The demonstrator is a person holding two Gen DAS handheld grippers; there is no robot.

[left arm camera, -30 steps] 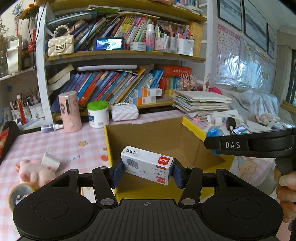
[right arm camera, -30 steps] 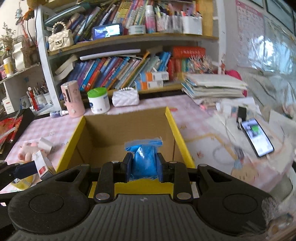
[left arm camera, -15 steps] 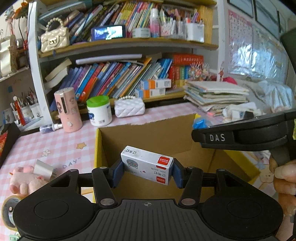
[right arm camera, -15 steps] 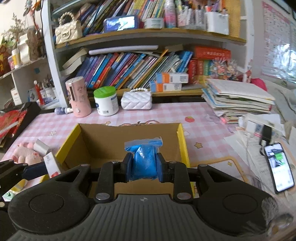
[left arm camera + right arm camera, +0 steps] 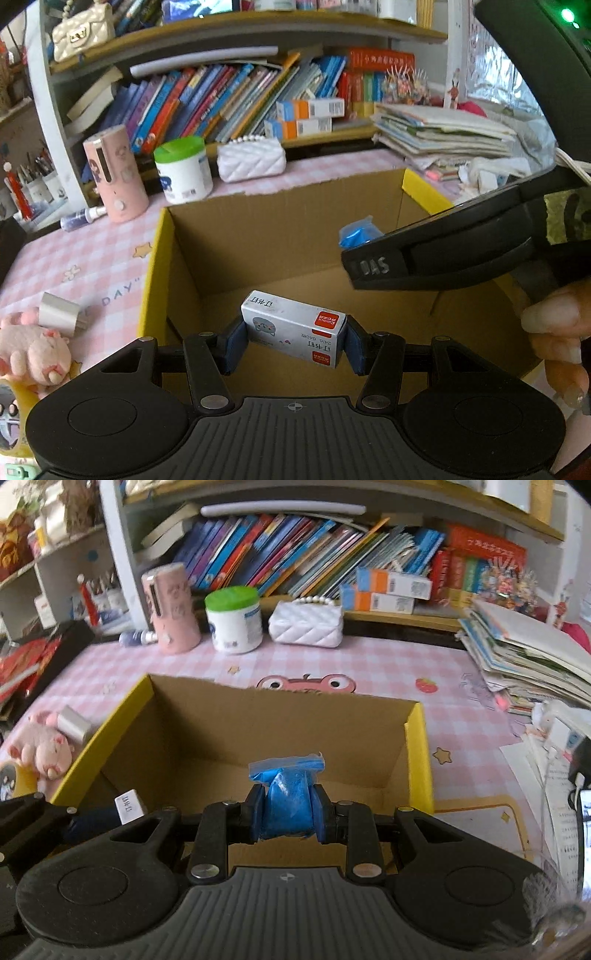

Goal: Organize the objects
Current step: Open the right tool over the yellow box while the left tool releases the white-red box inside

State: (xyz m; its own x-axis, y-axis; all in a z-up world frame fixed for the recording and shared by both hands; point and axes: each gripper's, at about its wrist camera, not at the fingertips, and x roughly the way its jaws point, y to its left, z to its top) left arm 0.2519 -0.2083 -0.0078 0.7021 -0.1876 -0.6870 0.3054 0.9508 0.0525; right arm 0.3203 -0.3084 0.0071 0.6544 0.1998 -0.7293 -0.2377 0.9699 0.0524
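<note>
Left gripper [image 5: 293,341]: both pads clamped on 1 staple box [image 5: 291,338], white w/ red labels, tilted, held above the floor of the cardboard box [image 5: 280,229]. Right gripper [image 5: 288,810]: both pads clamped on 1 blue bag [image 5: 287,799], squeezed at mid-height, its sealed top edge sticking up above the pads; also held over the carton interior, toward the right wall per left wrist view.

Carton: 1 unit, top open, brown inside, yellow outside, on the pink checked tablecloth [image 5: 376,661]. No loose items visible on its floor.

Left of carton, on the cloth:
- 1 pink plush pig [image 5: 40,744]
- 1 silver cylinder [image 5: 74,722], touching the pig
- 1 tape roll [image 5: 13,777], partly cut off at frame edge

Behind carton, along the shelf base, L to R:
- 1 small spray bottle [image 5: 138,638], lying down
- 1 pink cylindrical device [image 5: 171,607], upright
- 1 white jar w/ green lid [image 5: 233,618], upright
- 1 white quilted purse [image 5: 304,622] w/ pearl handle

Lower shelf: row of leaning books, 2 orange-blue cartons [image 5: 386,590] stacked. Right side: 1 paper stack [image 5: 524,653].
</note>
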